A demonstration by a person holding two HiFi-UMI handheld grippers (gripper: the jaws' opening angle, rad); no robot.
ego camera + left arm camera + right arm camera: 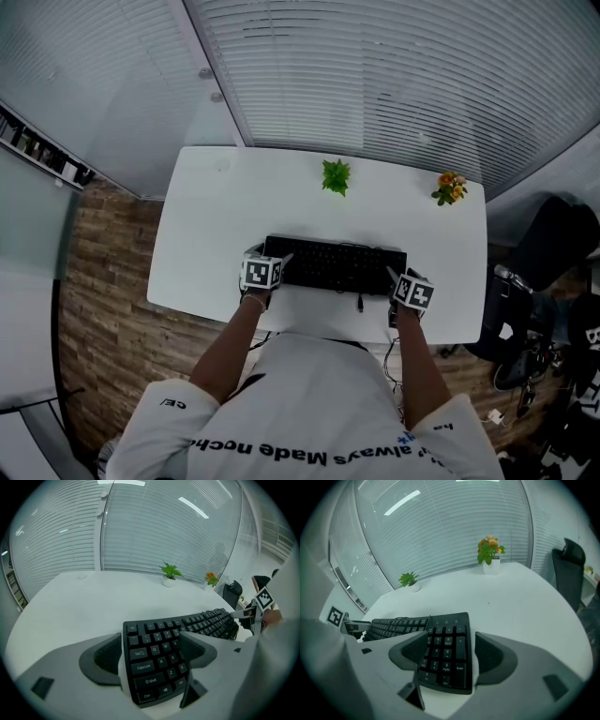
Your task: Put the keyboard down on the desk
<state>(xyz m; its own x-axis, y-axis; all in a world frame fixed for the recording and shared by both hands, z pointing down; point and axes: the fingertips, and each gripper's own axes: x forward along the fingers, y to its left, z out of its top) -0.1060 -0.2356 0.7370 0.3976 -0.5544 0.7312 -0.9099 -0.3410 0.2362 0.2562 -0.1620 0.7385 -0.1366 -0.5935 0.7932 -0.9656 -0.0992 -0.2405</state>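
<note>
A black keyboard (337, 265) lies flat on the white desk (211, 234), near its front edge. My left gripper (270, 255) is at the keyboard's left end and my right gripper (398, 275) is at its right end. In the left gripper view the Esc-to-Ctrl end (157, 663) sits between the open jaws (151, 641), with a thin strip of white beside the left pad. In the right gripper view the number-pad end (445, 658) sits between the open jaws (451, 641), with a gap at the right pad.
A small green plant (336, 176) and a pot of orange flowers (450, 187) stand at the desk's back edge. A cable (359, 302) hangs off the keyboard's front. A black chair (553, 244) stands right of the desk. Blinds close off the back.
</note>
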